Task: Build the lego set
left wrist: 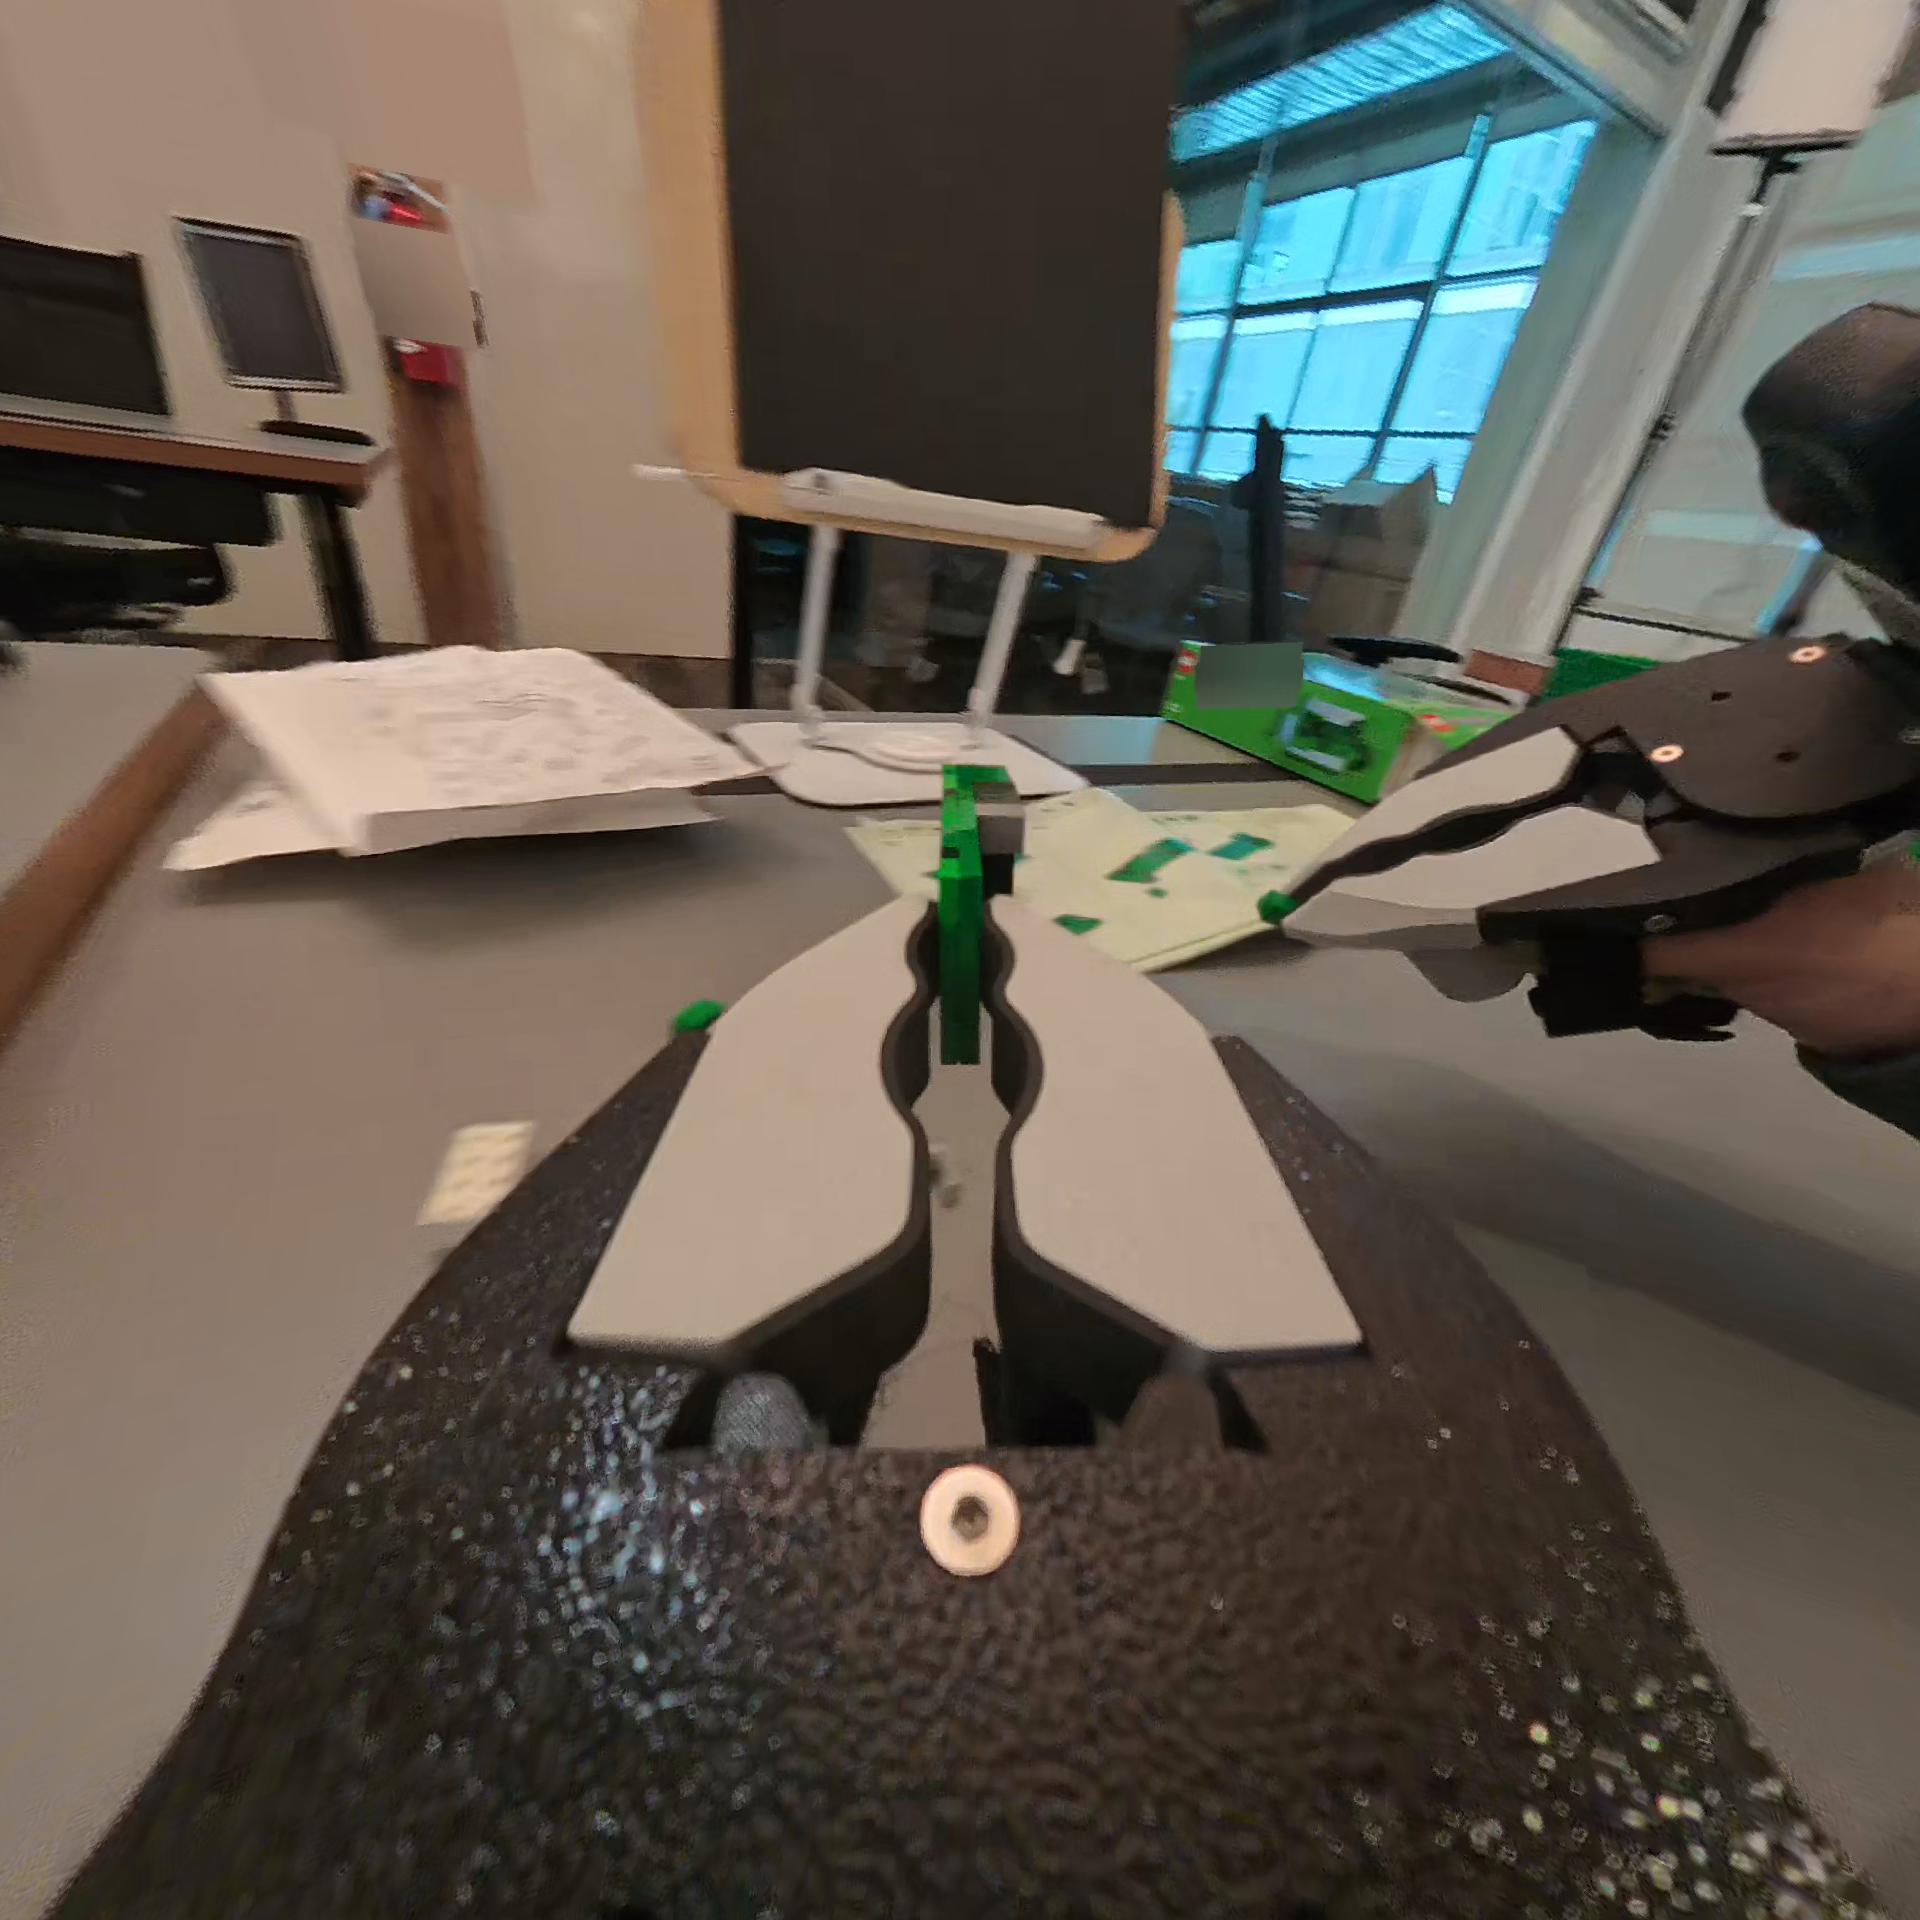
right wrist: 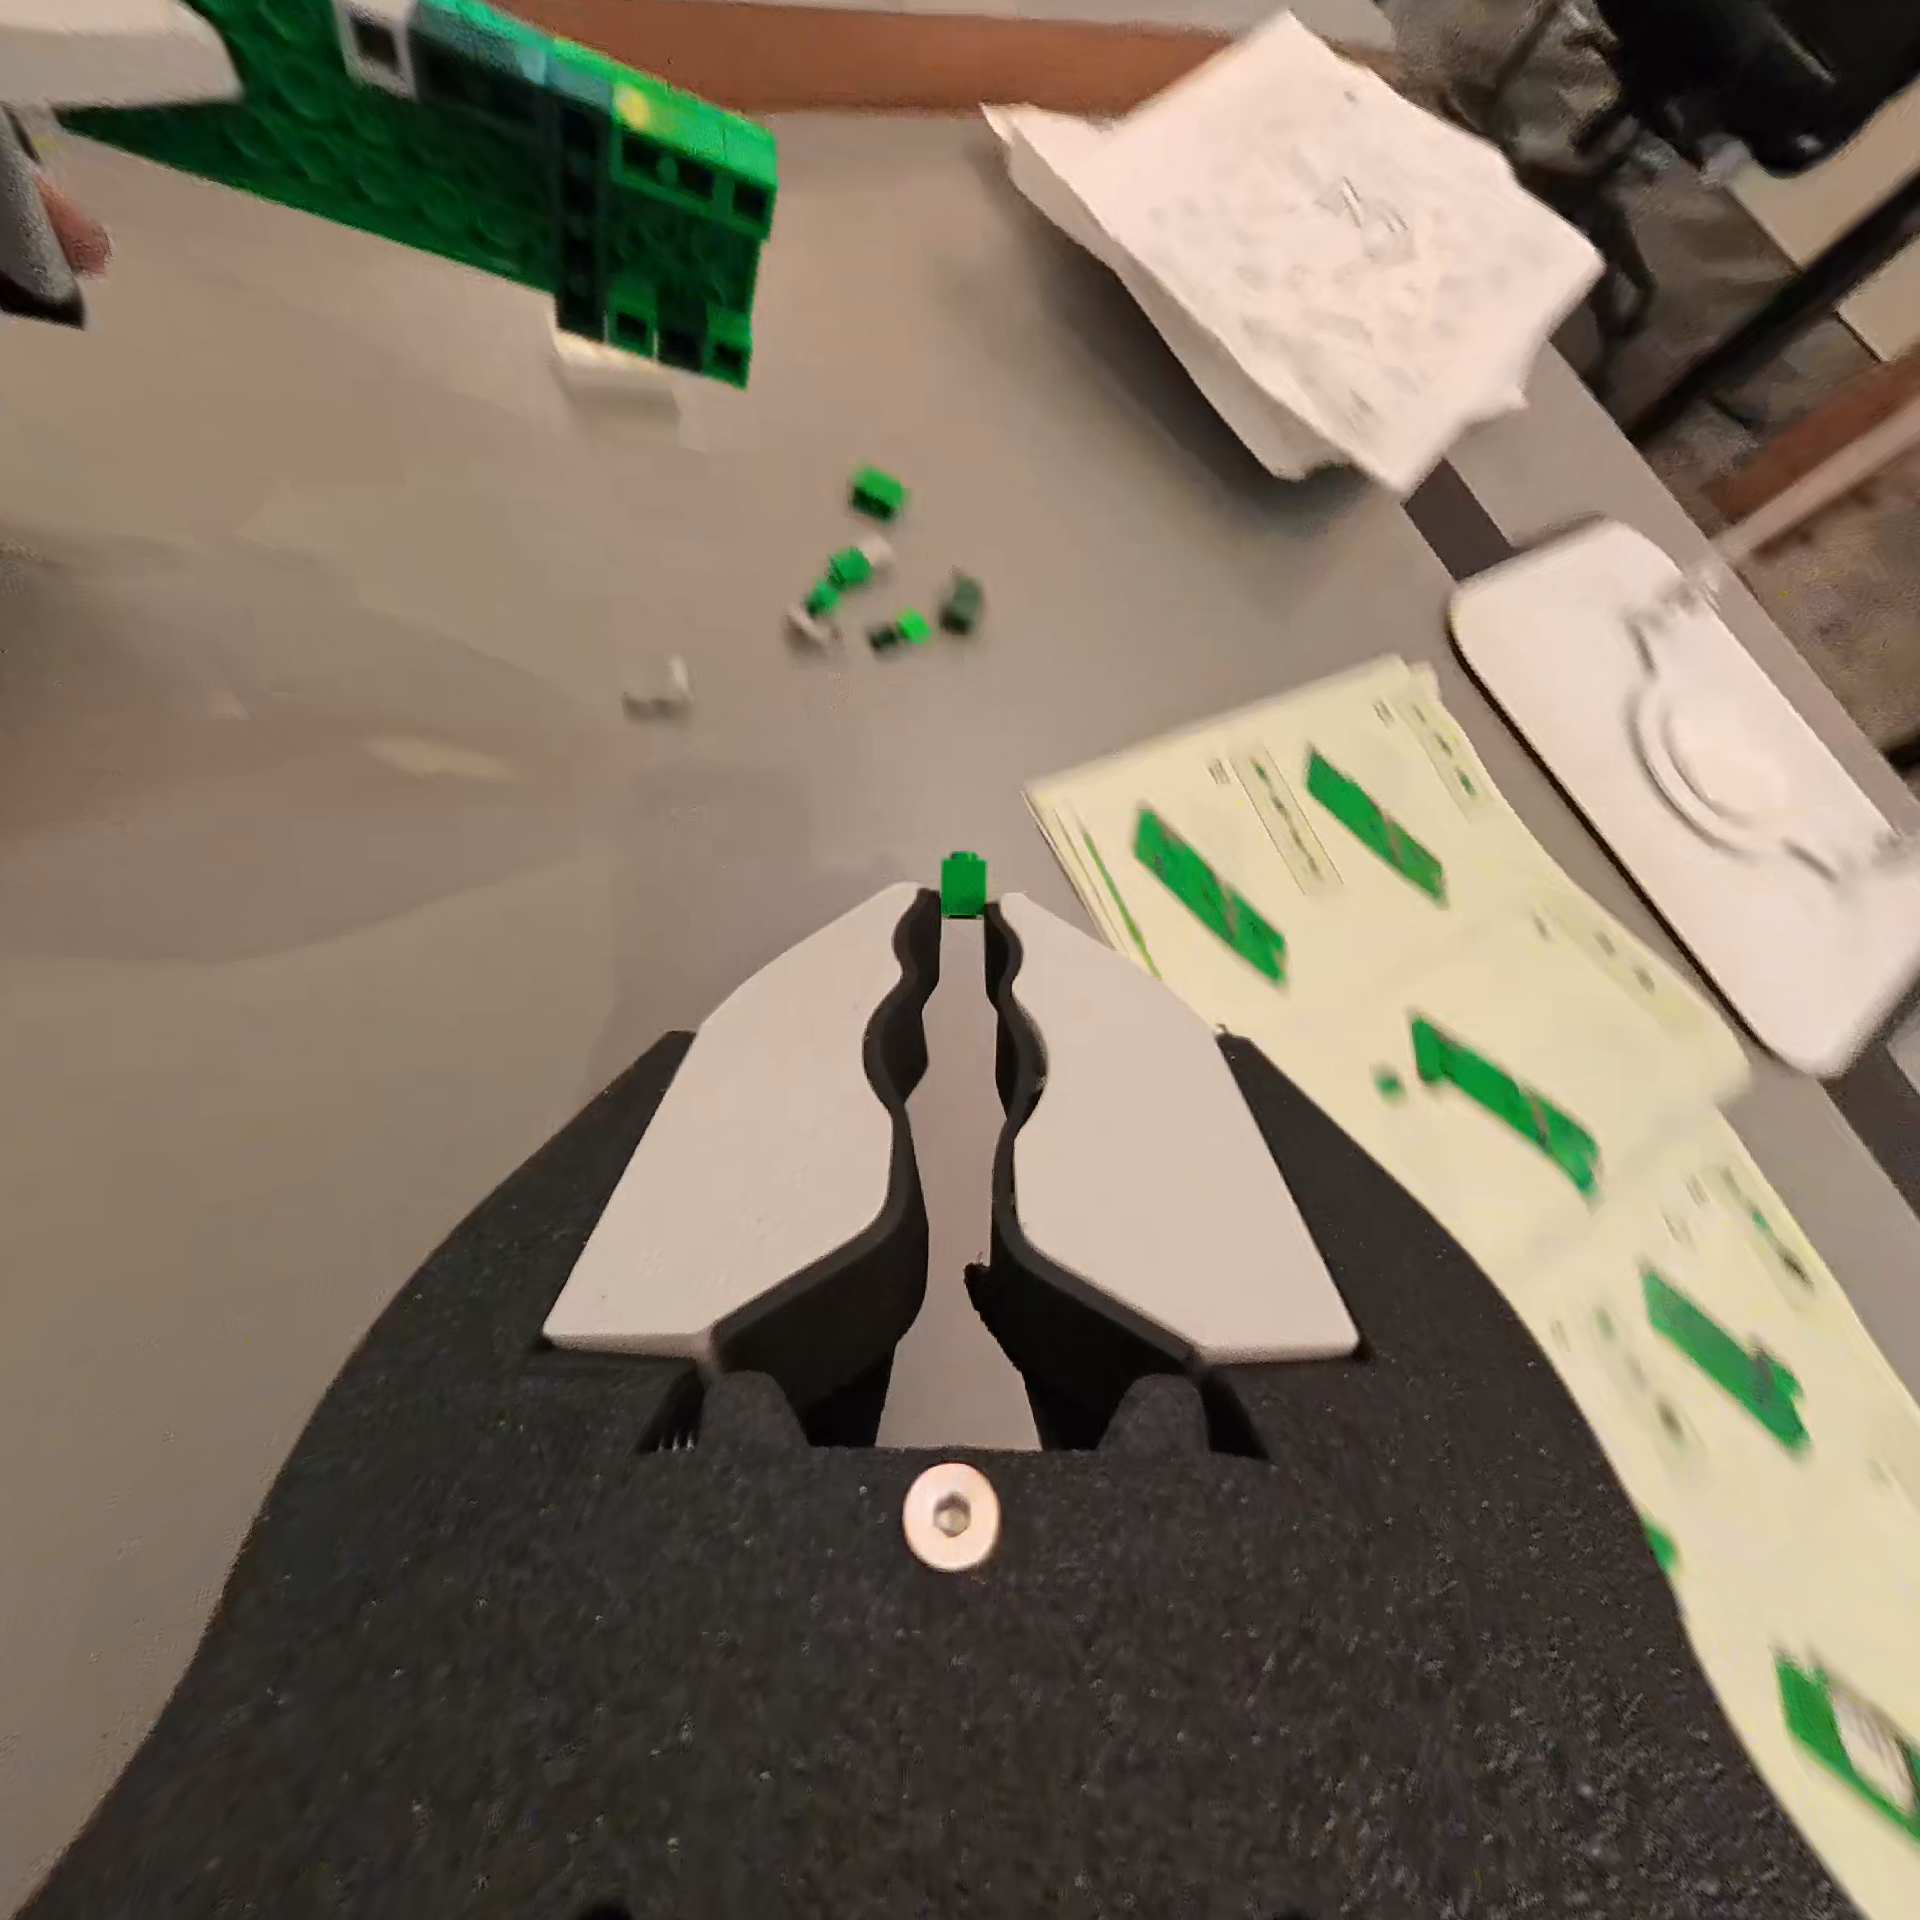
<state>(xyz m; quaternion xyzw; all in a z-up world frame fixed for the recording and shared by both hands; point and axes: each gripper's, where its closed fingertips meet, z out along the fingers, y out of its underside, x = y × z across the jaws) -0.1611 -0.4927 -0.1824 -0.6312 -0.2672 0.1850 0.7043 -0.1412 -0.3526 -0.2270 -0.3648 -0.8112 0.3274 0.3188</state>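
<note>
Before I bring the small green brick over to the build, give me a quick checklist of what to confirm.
1. Right tongs pinching the small green brick: ok.
2. Left tongs clamped on the green build: ok.
3. Build lifted off the grey table: ok.
4. Open gap between brick and build: ok.
5. Brick studs facing the right way: cannot tell, blurred.
6. Instruction booklet open in view: ok.

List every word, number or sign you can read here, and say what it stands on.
None can be read or given.
Booklet: small print, blurred.
White paper stack: faint print, blurred.
Green box: label patched over.
Table sticker: blurred.
</note>
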